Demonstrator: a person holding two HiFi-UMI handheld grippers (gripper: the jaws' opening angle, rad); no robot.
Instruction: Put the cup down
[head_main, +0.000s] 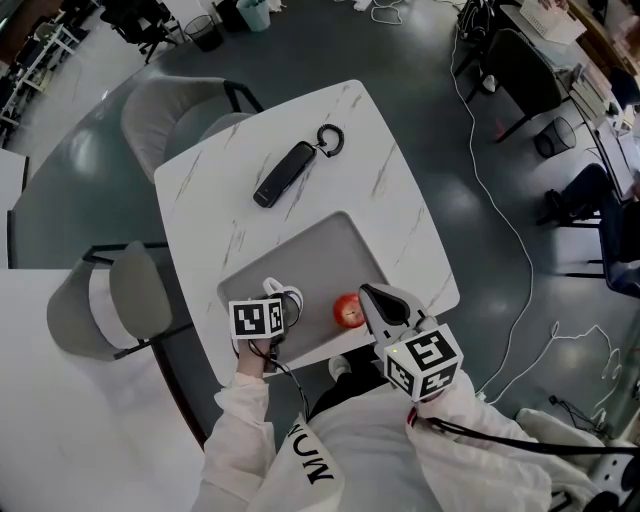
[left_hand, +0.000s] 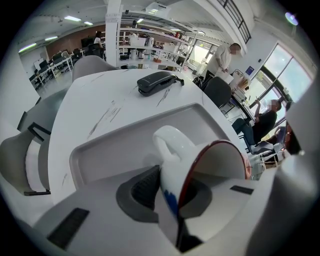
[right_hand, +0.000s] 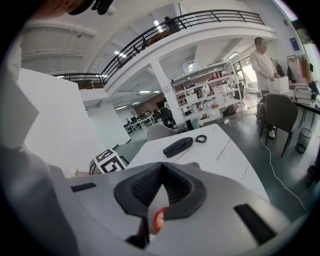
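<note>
While the head view places the left gripper (head_main: 270, 312) over the near left end of the grey tray (head_main: 330, 245) on the tabletop (head_main: 380, 170), with the white cup (head_main: 288, 297) at its tip and a red apple (head_main: 347, 311) just beside the right gripper (head_main: 372, 297), it hides the grip itself. The left gripper view shows its fingers (left_hand: 145, 187) clamped on the cup's wall, the cup tilted over the tray, handle upward, red-rimmed mouth facing right. The right gripper view shows that gripper's fingers (right_hand: 142, 187) together at the tips on nothing, the apple glimpsed beneath them.
</note>
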